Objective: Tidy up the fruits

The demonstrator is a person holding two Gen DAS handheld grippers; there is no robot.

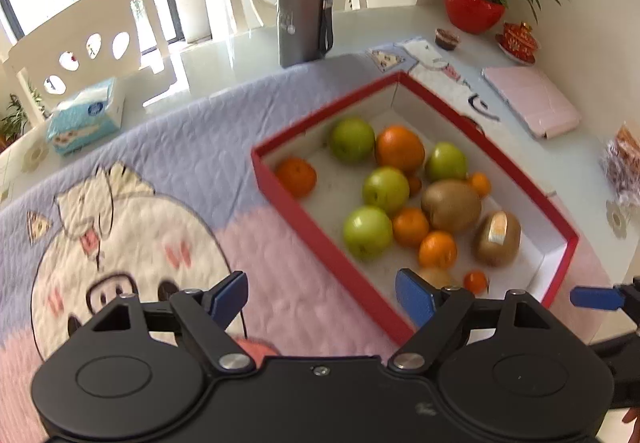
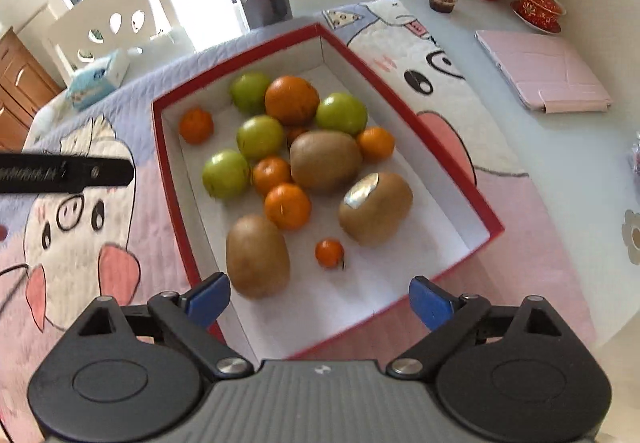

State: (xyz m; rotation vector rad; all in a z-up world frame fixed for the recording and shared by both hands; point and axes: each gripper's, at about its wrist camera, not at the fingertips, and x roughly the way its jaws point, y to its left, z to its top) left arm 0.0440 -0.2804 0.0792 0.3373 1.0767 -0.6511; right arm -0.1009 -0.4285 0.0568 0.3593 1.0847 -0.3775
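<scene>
Standing wide apart, the blue pads of the left gripper (image 1: 326, 301) hold nothing and hang over the cartoon-pig quilt (image 1: 160, 171), just beside the near-left wall of the red box (image 1: 320, 239). The right gripper (image 2: 320, 301) is likewise spread wide and empty, poised above the near end of the same box. All fruit lies loose on the white floor of the box: four green apples (image 2: 260, 137), one large orange (image 2: 292, 99) at the far end, several smaller oranges (image 2: 287, 206), and three kiwis (image 2: 258, 255), one bearing a label. A grey flask (image 1: 306, 9) stands beyond the quilt.
</scene>
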